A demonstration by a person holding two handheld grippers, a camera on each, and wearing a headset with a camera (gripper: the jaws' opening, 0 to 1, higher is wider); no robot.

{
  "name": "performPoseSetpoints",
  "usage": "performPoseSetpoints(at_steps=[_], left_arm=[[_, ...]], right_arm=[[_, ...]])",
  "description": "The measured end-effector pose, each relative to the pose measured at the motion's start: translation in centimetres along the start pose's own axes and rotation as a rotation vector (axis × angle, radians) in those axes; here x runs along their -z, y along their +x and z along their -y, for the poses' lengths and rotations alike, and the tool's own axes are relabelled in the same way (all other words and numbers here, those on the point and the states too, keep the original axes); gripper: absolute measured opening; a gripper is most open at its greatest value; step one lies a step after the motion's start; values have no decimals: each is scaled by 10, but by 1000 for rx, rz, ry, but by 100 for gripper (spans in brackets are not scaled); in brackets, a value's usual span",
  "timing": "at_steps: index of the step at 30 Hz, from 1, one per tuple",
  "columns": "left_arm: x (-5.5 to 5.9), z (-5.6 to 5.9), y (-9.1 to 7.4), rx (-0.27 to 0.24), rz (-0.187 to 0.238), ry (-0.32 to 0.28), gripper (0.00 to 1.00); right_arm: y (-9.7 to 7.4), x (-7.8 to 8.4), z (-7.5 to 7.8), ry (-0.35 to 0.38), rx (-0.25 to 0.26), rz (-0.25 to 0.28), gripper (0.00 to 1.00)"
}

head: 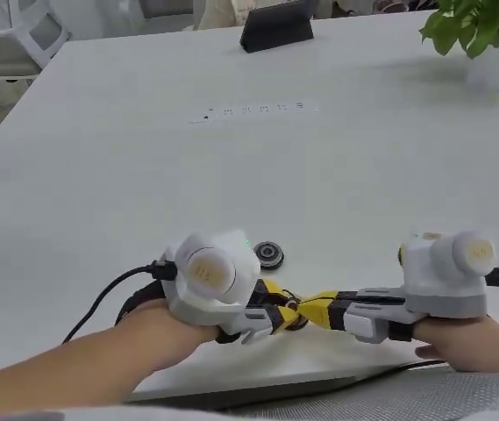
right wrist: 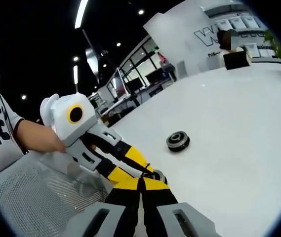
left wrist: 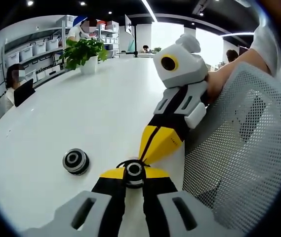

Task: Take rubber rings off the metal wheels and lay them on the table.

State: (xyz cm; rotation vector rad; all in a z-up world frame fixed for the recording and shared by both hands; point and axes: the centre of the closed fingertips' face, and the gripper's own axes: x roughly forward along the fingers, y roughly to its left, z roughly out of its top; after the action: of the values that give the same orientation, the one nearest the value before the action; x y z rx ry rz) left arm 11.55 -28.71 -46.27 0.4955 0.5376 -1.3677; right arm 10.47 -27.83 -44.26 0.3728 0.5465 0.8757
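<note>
The metal wheel [left wrist: 134, 169] being worked on serves as the landmark. It is held just above the table [head: 144, 158], close to the near edge in front of the person.

The left gripper [left wrist: 134, 174] has its yellow-tipped jaws drawn in on either side of this wheel, clamping it across its width. The wheel's face and centre hole point up the left gripper view. That grip looks chosen to keep the rim free, so the tyre can be reached from the side.

The right gripper [left wrist: 145, 157] comes at the wheel from the opposite side, roughly nose to nose with the left one. Its jaws are pressed together into a narrow point right at the wheel's rim. A thin dark arc, the rubber ring [left wrist: 124, 163], stands slightly proud of the wheel there. The right jaws seem to be nipping that ring, though the contact itself is small and partly hidden.

I judge this to be the peeling step, with one tool anchoring the hub while the other drags the ring over the edge. The pull probably needs to go outward and away from the wheel. If the clamp is weak, the wheel could twist or pop out of the left jaws.

A second wheel [head: 269, 254] lies flat on the table just beyond the held wheel, apart from both grippers. It wears a dark band around its rim, so it looks not yet stripped. I can make out no loose ring lying near the held wheel, so the task appears to be at an early stage.
</note>
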Motion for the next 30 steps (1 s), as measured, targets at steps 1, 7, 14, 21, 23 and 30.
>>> performPoseSetpoints(at_steps=[1,7,14,21,23,30], left_arm=[[0,0,0,0,0,0,7],[0,0,0,0,1,0,7],[0,0,0,-1,4,-6,7],[-1,0,0,1,9,-11,7],[-1,0,0,5,12,-13,7],[-2,0,0,12,14,-37,7]], right_arm=[[0,-1,-1,5,-5,5,0],[0,0,0,14,2,9,0],[-3,9,12,12,69,-41,0],[-3,9,13,19,71,-40,0],[-3,9,13,21,70,-40,0],[-3,9,13,19,70,-40,0]])
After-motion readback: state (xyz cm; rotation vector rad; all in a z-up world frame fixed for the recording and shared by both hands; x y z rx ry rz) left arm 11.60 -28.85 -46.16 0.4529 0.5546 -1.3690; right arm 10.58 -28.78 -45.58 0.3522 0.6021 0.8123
